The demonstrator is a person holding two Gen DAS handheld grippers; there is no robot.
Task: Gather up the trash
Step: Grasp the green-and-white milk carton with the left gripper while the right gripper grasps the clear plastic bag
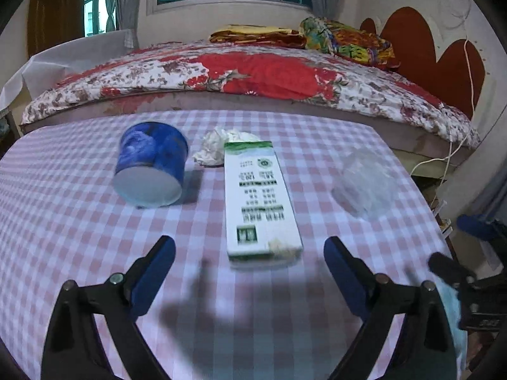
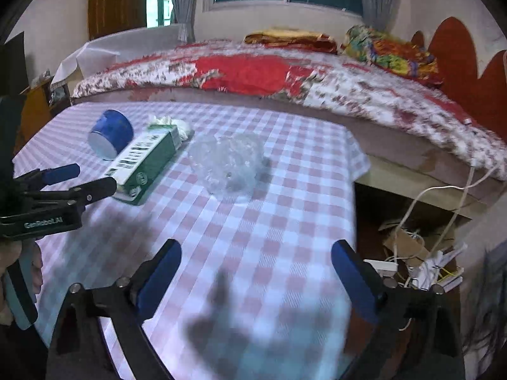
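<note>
1. Four bits of trash lie together on the far half of the bench (image 1: 79,221), near the edge that runs along the bed (image 1: 253,72). None is held, and no bin or bag shows in either view.
2. The blue cup (image 1: 150,164) lies tipped on its side toward the far left corner, its pale end facing the near edge; being round, it would probably roll if nudged.
3. The crumpled tissue (image 1: 218,145) sits just behind the far end of the green-and-white carton (image 1: 258,196), touching it or nearly so. The carton lies flat with its long axis running from the far edge toward the near one.
4. The crumpled clear plastic (image 2: 228,164) rests to the right of the carton, apart from it and nearer the right edge.
5. The left tool (image 1: 248,255) is released, jaws spread wide with nothing in them, and lined up on the carton's near end, apparently its target.
6. The right tool (image 2: 256,259) is likewise released and empty, tilted down over the bench's right side and facing the plastic, probably the piece it will take.
</note>
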